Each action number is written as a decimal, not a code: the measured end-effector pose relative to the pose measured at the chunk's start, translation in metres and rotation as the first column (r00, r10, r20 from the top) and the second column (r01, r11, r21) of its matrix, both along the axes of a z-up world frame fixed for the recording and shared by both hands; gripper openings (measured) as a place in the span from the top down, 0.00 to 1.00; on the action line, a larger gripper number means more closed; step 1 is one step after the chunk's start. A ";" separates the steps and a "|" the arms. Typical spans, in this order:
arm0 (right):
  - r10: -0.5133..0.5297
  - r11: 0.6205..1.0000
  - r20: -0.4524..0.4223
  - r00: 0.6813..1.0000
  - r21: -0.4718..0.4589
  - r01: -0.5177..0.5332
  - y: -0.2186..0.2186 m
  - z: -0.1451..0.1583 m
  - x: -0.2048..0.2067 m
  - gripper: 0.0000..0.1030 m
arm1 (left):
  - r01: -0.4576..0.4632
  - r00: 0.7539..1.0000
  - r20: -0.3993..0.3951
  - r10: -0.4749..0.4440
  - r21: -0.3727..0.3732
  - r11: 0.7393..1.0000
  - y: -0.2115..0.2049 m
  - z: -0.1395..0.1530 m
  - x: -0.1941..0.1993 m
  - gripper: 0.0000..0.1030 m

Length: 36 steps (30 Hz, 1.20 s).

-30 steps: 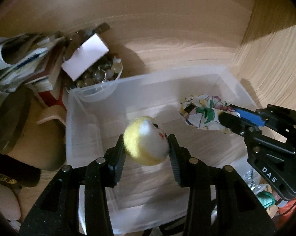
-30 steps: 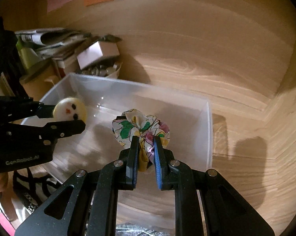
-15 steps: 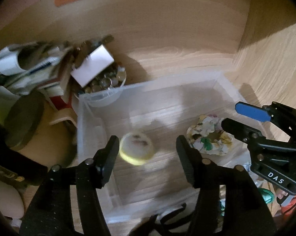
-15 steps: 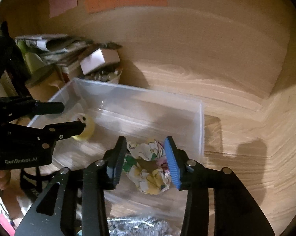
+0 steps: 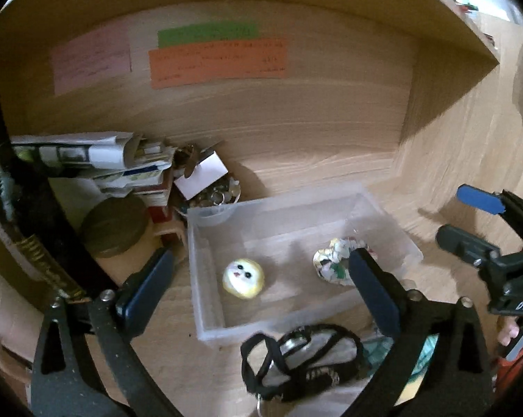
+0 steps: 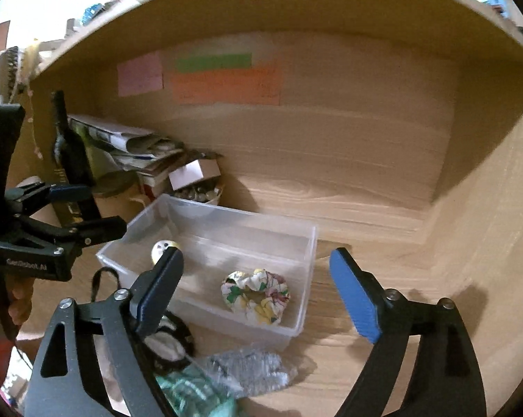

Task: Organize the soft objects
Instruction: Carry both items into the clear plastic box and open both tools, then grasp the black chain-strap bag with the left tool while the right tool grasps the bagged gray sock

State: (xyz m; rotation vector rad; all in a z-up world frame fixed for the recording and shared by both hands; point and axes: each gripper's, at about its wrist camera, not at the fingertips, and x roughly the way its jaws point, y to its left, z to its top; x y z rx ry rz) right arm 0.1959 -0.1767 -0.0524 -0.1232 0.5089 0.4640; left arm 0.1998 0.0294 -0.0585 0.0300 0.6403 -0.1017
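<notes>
The left gripper [image 5: 261, 288] stands spread wide and holds nothing; the right gripper [image 6: 258, 292] is likewise wide apart and empty. Just ahead of both, between their fingers, sits the clear plastic bin [image 5: 206, 326]. Inside it, the yellow plush ball [image 5: 243, 278] lies toward the left gripper's left finger, and the floral scrunchie [image 6: 255, 295] lies between the right gripper's fingers. Farther off, coloured paper notes [image 5: 216, 59] hang on the wooden back wall.

Black claws [image 6: 258, 292], blue pads, seemingly silver screws.
</notes>
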 end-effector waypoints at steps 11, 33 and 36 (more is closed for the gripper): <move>-0.033 0.999 -0.108 0.994 -0.016 0.032 -0.018 -0.044 -0.022 0.18 | -0.005 0.991 -0.131 0.006 0.012 1.000 0.006 -0.055 -0.031 0.01; -0.016 0.998 -0.313 0.950 -0.069 -0.006 -0.004 -0.107 0.007 0.20 | 0.053 0.965 -0.246 -0.088 -0.147 0.988 0.002 -0.098 -0.016 0.20; -0.007 0.998 -0.330 0.944 -0.065 -0.015 -0.002 -0.111 0.009 0.25 | 0.081 0.960 -0.254 -0.119 -0.155 0.985 -0.003 -0.101 -0.014 0.34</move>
